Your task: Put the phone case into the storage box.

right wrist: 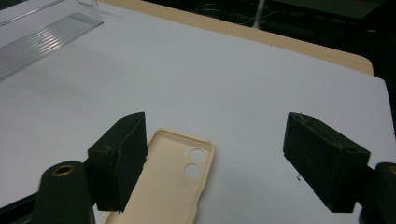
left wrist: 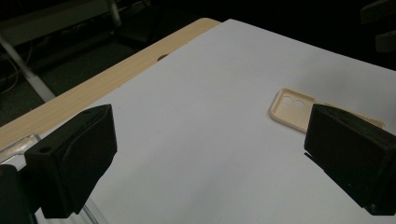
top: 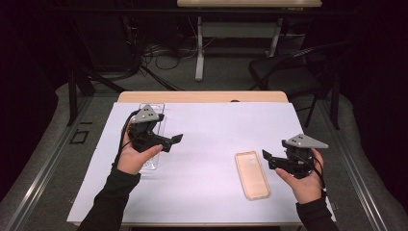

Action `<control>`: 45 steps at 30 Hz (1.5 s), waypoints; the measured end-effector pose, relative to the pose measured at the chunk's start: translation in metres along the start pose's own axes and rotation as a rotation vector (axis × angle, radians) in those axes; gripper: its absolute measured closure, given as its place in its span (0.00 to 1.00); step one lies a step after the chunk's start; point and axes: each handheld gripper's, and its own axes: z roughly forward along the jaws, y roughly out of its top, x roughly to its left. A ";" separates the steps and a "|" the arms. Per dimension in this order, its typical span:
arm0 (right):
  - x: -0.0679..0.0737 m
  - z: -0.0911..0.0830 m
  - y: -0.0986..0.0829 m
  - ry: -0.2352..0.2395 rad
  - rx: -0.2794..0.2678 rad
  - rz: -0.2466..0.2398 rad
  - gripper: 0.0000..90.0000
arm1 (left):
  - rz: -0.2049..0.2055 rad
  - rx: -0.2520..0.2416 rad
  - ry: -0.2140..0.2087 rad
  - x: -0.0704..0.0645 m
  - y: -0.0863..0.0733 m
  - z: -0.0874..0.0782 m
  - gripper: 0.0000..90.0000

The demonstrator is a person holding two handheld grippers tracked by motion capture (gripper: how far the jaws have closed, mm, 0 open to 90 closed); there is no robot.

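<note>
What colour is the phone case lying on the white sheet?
Pale peach-beige phone case, seen best in the right gripper view.

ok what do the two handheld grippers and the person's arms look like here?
Both the left gripper and right gripper are black, each with two blocky black jaws, a grey three-cornered plate on top and a black cable trailing by the wrist. The person wears dark long sleeves; both hands are bare.

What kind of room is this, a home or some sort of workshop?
Probably a lab or studio set up for recording, not a home. The table is covered with a white sheet, dark curtains close off the sides, and loose cables lie on the floor beside another bench.
</note>
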 end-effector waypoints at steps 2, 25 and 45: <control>-0.001 0.000 0.003 -0.002 -0.003 0.001 0.26 | 0.003 0.001 0.000 0.000 0.002 0.003 0.03; -0.012 0.022 0.030 0.006 0.205 0.019 0.34 | -0.029 0.009 0.026 0.004 -0.004 0.008 0.03; -0.010 0.053 0.030 -0.007 0.425 0.019 0.47 | -0.043 -0.006 0.022 0.009 -0.009 0.000 0.04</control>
